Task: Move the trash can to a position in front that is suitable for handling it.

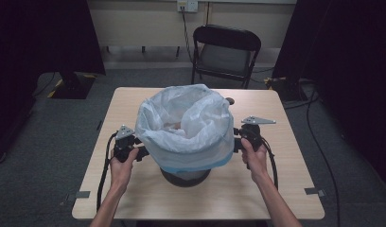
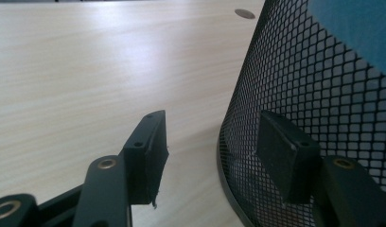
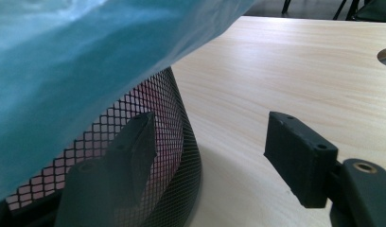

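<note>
Item: mesh wastebasket (image 1: 185, 176) with plastic liner bag (image 1: 184, 127), mid-table, work part done.

Bag already sits in the basket, its rim folded down over the outside; from here, judged fitted but not yet finished or lifted. Left gripper (image 1: 129, 147) and right gripper (image 1: 245, 137) flank the basket low on either side, jaws of both apart, gripping nothing. Table (image 1: 285, 179) otherwise bare; folding chair (image 1: 225, 49) beyond.

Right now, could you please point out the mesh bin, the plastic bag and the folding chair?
mesh bin (image 2: 323, 85), left gripper view, on its black mesh wall.
plastic bag (image 1: 191, 137), high view, on its front face.
folding chair (image 1: 224, 56), high view, on its seat.
</note>
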Available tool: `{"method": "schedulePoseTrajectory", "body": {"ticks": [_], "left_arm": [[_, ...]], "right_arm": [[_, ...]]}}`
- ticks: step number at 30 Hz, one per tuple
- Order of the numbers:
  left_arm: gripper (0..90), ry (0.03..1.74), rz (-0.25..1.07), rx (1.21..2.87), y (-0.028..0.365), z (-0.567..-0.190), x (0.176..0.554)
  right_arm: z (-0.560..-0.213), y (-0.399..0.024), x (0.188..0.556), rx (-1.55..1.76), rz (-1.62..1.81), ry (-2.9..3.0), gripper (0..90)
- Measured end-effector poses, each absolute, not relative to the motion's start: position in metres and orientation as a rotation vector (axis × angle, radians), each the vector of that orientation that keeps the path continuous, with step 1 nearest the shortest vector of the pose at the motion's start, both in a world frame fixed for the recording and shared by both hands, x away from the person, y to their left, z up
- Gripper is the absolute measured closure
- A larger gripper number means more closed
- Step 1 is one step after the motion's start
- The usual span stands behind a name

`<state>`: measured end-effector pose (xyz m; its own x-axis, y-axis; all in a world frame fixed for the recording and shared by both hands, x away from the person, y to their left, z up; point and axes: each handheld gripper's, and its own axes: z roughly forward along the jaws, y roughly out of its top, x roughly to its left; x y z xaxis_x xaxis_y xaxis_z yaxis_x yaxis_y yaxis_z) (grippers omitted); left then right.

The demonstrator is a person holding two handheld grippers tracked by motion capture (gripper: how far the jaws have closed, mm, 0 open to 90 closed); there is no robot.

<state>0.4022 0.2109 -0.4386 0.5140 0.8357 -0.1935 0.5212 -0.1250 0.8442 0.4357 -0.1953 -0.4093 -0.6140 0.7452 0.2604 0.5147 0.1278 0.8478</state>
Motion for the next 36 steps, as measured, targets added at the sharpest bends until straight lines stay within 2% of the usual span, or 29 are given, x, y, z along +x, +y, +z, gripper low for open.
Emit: {"method": "schedulePoseTrajectory", "body": {"ticks": [4, 19, 28, 30, 32, 36], "left_arm": [[47.0, 1.130, 0.386, 1.809, 0.208, -0.439, 0.399], [46.5, 1.039, 0.338, 1.854, 0.197, -0.439, 0.384], [49.0, 0.979, 0.228, 1.875, 0.194, -0.438, 0.377], [53.1, 0.953, 0.196, 1.883, 0.193, -0.437, 0.375], [52.3, 0.934, 0.185, 1.893, 0.191, -0.436, 0.372], [44.6, 0.932, 0.209, 1.898, 0.188, -0.434, 0.371]], "right_arm": [[-0.411, -0.200, 0.429, 1.240, 1.501, 2.174, 33.4], [-0.413, -0.216, 0.406, 1.247, 1.485, 2.182, 32.6], [-0.413, -0.226, 0.393, 1.209, 1.501, 2.226, 42.1], [-0.412, -0.228, 0.390, 1.195, 1.506, 2.244, 46.3], [-0.412, -0.232, 0.387, 1.192, 1.521, 2.259, 46.9], [-0.412, -0.237, 0.385, 1.194, 1.523, 2.274, 46.6]]}}
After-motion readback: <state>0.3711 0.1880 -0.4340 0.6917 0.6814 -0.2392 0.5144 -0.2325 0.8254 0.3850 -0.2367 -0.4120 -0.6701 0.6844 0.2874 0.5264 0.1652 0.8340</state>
